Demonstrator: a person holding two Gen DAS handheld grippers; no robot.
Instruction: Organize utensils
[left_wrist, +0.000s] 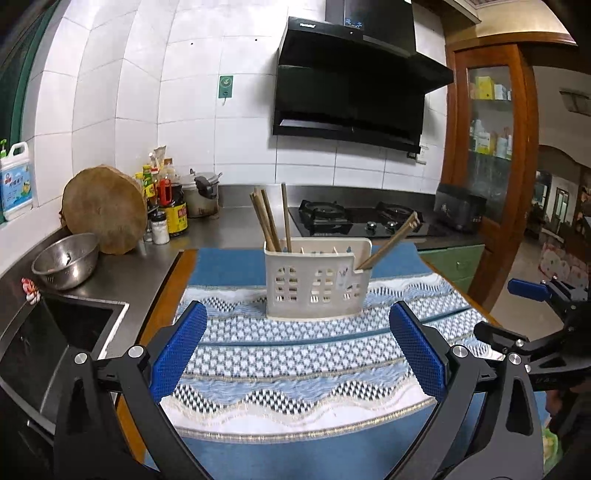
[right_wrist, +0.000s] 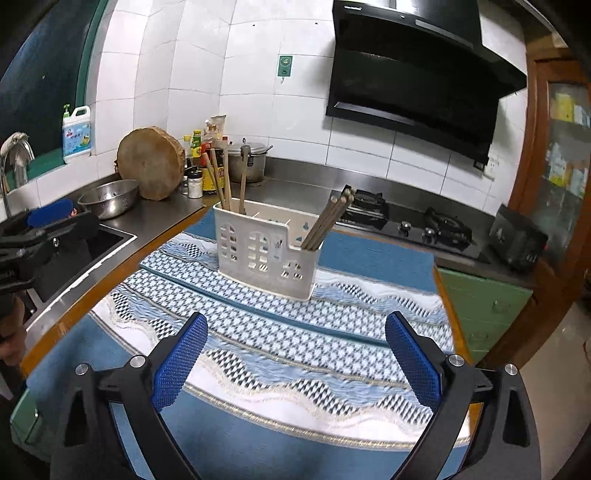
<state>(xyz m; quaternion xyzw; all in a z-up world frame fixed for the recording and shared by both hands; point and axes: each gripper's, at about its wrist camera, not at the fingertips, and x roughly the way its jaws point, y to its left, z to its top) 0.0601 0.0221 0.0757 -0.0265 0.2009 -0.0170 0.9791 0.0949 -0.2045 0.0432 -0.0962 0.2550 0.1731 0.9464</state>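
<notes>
The white utensil holder (left_wrist: 317, 280) stands upright on the patterned blue-and-white cloth (left_wrist: 295, 354) that covers the table (left_wrist: 162, 295). Its front wall is perforated with window-shaped openings. Two groups of chopsticks are in it: one group (left_wrist: 267, 218) stands nearly upright in the left compartment, the other (left_wrist: 391, 240) leans out to the right from the lower right compartment.

The left gripper (left_wrist: 297, 347) is held over the near part of the cloth, pointing forward and somewhat downward at the holder. Its blue pads stand wide apart with nothing between them, well short of the holder. The right gripper (right_wrist: 295, 356) is posed likewise, angled down toward the holder from the right side, jaws spread wide and empty. Neither touches the holder or the chopsticks. Each gripper shows at the edge of the other's view.

Beyond the table, a steel counter carries a metal bowl (left_wrist: 66, 262), a round wooden chopping block (left_wrist: 105, 208) leaning on the tiled wall, condiment bottles (left_wrist: 166, 199) and a pot (left_wrist: 201, 195). A gas hob (left_wrist: 354, 218) sits under a black range hood (left_wrist: 354, 85).
</notes>
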